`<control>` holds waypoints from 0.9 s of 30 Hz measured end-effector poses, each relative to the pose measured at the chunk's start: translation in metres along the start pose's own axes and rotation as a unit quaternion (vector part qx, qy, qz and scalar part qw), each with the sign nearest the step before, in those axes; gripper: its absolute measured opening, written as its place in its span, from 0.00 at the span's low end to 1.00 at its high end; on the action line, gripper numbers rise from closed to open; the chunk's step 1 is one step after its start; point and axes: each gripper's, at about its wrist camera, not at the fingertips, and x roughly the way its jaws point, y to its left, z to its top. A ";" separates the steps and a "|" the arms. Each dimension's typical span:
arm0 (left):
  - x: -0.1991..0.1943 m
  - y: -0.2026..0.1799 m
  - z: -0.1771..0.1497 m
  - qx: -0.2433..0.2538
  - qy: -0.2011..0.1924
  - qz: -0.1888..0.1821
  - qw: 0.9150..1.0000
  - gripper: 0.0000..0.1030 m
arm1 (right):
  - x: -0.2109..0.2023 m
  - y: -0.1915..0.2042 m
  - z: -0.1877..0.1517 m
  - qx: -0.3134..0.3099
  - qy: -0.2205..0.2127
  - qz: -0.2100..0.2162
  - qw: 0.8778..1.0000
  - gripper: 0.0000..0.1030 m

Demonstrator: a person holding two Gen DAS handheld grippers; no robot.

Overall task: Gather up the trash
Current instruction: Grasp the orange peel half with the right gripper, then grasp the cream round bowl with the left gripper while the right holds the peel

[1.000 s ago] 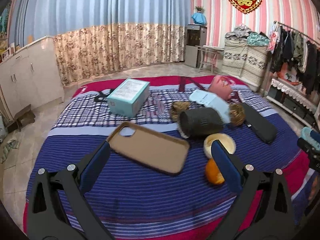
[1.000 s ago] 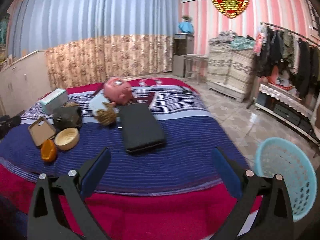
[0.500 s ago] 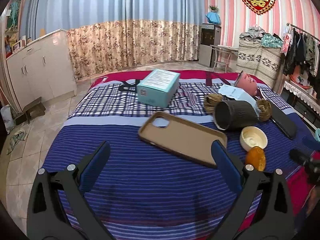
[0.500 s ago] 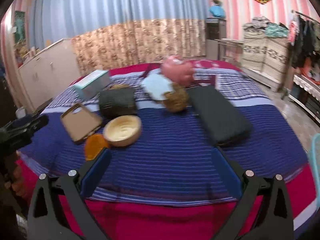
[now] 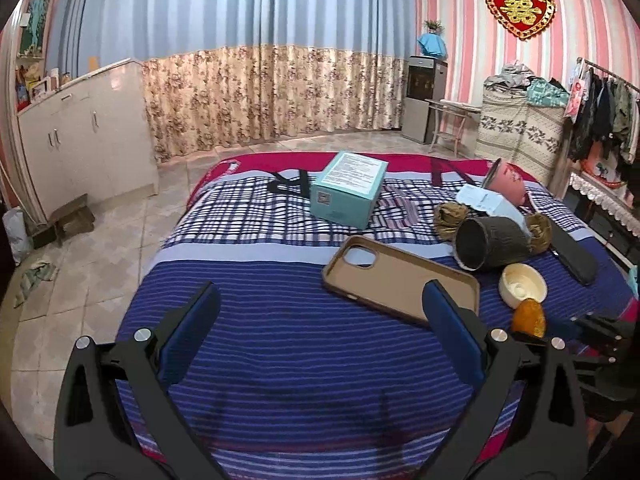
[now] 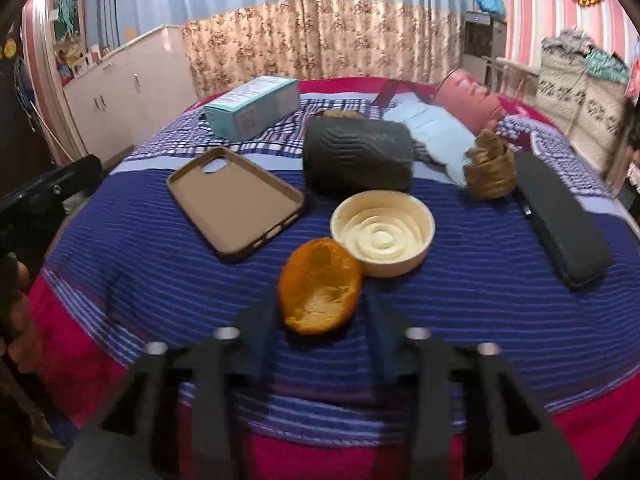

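An orange peel (image 6: 320, 284) lies cupped near the front edge of the striped bed cover (image 6: 480, 300), touching a cream round dish (image 6: 382, 236). My right gripper (image 6: 322, 312) points down at the peel. Its jaws are closing, with the near end of the peel between the blurred fingertips (image 6: 268, 320) and a thin gap still showing on the right side. In the left wrist view the peel (image 5: 528, 316) sits at the far right. My left gripper (image 5: 322, 292) hangs open over bare cover, just short of a brown phone case (image 5: 400, 280).
Behind the peel lie a dark ribbed cup on its side (image 6: 358, 156), a teal box (image 6: 252, 106), light blue paper (image 6: 436, 132), a pink cup (image 6: 468, 98), a brown woven lump (image 6: 490, 172) and a long black case (image 6: 560, 216). A hand (image 6: 20, 320) shows at the left edge.
My right gripper swung across from the bed's right end and dropped to the orange peel, and its jaws narrowed around it. My left gripper slid left, so the objects shifted right in its view.
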 end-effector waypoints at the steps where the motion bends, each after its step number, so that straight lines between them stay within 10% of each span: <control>1: 0.000 -0.003 0.001 0.000 0.000 -0.005 1.000 0.95 | -0.001 -0.002 0.000 0.005 -0.004 0.007 1.000 0.32; 13: 0.038 -0.119 -0.013 0.024 0.074 -0.120 0.990 0.95 | -0.069 -0.100 -0.025 0.086 -0.048 -0.084 0.992 0.30; 27: 0.088 -0.189 -0.012 0.077 0.139 -0.116 0.980 0.91 | -0.144 -0.147 -0.030 0.127 -0.112 -0.129 0.977 0.30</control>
